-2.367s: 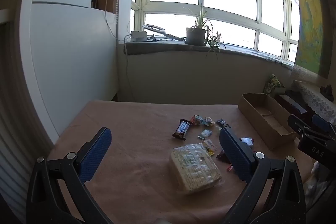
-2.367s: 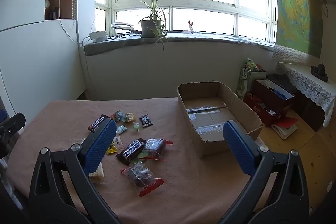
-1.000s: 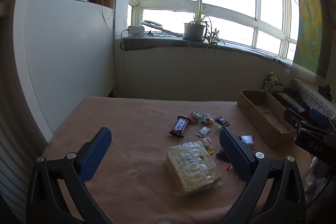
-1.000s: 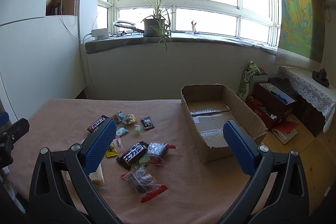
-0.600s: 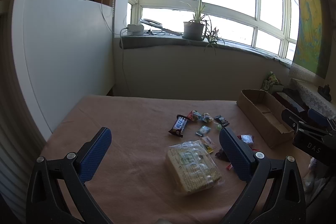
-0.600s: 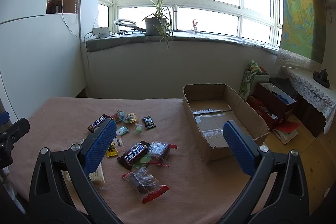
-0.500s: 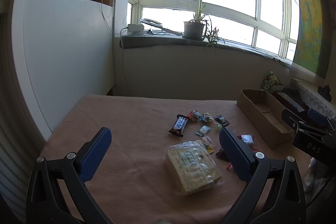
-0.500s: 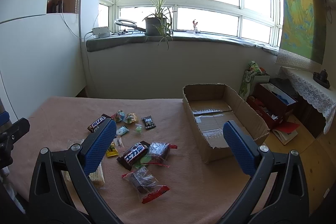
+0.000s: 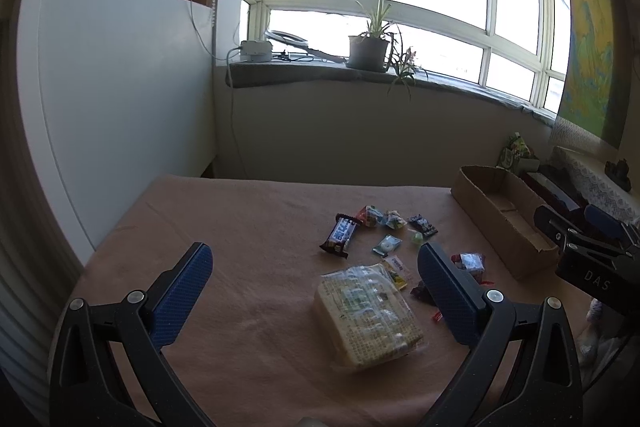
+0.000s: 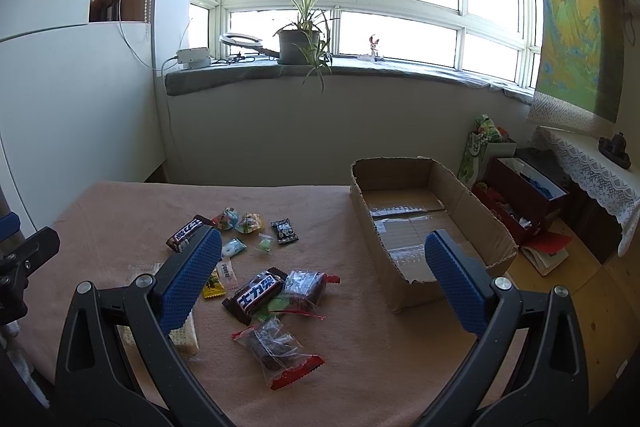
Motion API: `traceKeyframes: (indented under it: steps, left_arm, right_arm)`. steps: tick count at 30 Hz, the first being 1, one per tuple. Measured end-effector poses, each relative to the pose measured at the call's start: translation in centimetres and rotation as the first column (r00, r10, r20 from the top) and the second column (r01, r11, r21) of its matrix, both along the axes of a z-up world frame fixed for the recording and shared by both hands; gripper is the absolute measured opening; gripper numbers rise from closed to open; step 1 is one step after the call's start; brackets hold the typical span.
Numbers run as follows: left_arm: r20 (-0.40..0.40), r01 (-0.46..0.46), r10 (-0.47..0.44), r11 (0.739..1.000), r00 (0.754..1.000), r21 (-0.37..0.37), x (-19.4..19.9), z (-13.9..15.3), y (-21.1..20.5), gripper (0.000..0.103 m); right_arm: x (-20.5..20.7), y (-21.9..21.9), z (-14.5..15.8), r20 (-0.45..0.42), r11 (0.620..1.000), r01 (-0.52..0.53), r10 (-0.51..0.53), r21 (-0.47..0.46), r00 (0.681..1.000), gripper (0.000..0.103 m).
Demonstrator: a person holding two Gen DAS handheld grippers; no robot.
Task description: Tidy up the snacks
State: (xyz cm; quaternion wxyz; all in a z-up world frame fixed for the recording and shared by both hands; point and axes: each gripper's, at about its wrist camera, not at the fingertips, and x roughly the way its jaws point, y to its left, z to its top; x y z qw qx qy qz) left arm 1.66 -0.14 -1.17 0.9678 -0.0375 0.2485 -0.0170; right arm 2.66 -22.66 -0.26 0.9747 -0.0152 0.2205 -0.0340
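Observation:
Several snacks lie on a pink-clothed table (image 9: 248, 227). A large clear pack of biscuits (image 9: 368, 315) lies between my left gripper's (image 9: 316, 267) open fingers, below them. A dark chocolate bar (image 9: 339, 235) and small candies (image 9: 386, 246) lie beyond. My right gripper (image 10: 324, 259) is open and empty above a black chocolate bar (image 10: 256, 290), a dark wrapped cake (image 10: 306, 285) and a clear bag with red ends (image 10: 276, 347). An empty cardboard box (image 10: 424, 223) stands on the table's right side; it also shows in the left wrist view (image 9: 500, 215).
A windowsill with a potted plant (image 10: 300, 43) runs along the far wall. A white cabinet (image 9: 120, 99) stands left of the table. Red boxes and bags (image 10: 520, 195) sit on the floor to the right, beside a lace-covered shelf (image 10: 588, 171).
Both grippers have shifted only slightly; the views have drifted a little. Nothing was taken hold of and no snack has moved.

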Motion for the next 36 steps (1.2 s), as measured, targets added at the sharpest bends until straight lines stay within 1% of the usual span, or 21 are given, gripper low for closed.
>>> traceKeyframes:
  steps: [6, 19, 21, 28, 31, 34, 35, 36]
  left_arm:
    - [-0.017, 0.001, -0.002, 1.0, 1.0, -0.01, 0.4, -0.6, 0.3, 0.102]
    - [-0.071, 0.0, -0.003, 0.999, 0.997, -0.041, 1.3, -2.1, 1.1, 0.102]
    - [-0.081, 0.003, -0.007, 0.999, 0.997, -0.047, 1.4, -2.4, 1.3, 0.101]
    - [-0.138, 0.015, -0.029, 0.995, 0.99, -0.098, 2.0, -3.7, 2.0, 0.098]
    - [-0.164, 0.022, -0.043, 0.992, 0.985, -0.126, 2.3, -4.4, 2.3, 0.095]
    - [-0.189, 0.033, -0.063, 0.987, 0.98, -0.154, 2.5, -5.1, 2.5, 0.092]
    - [-0.196, 0.037, -0.07, 0.985, 0.978, -0.166, 2.5, -5.3, 2.6, 0.091]
    - [-0.204, 0.042, -0.078, 0.983, 0.976, -0.177, 2.6, -5.5, 2.6, 0.089]
  right_arm:
    - [0.8, 0.6, -1.0, -0.016, 1.0, -0.009, 0.009, -0.006, 1.0, 0.103]
    - [1.9, 0.9, -1.8, -0.053, 0.999, -0.03, 0.029, -0.018, 0.998, 0.103]
    - [2.1, 1.1, -1.9, -0.059, 0.999, -0.037, 0.035, -0.019, 0.998, 0.103]
    - [2.9, 2.1, -2.8, -0.094, 0.994, -0.107, 0.106, -0.008, 0.99, 0.103]
    - [3.5, 2.8, -3.3, -0.119, 0.989, -0.147, 0.146, -0.001, 0.982, 0.098]
    - [4.1, 3.6, -3.9, -0.148, 0.981, -0.191, 0.193, 0.024, 0.97, 0.098]
    - [4.3, 3.9, -4.1, -0.157, 0.978, -0.205, 0.207, 0.032, 0.966, 0.094]
    - [4.5, 4.1, -4.3, -0.168, 0.974, -0.221, 0.225, 0.04, 0.96, 0.087]
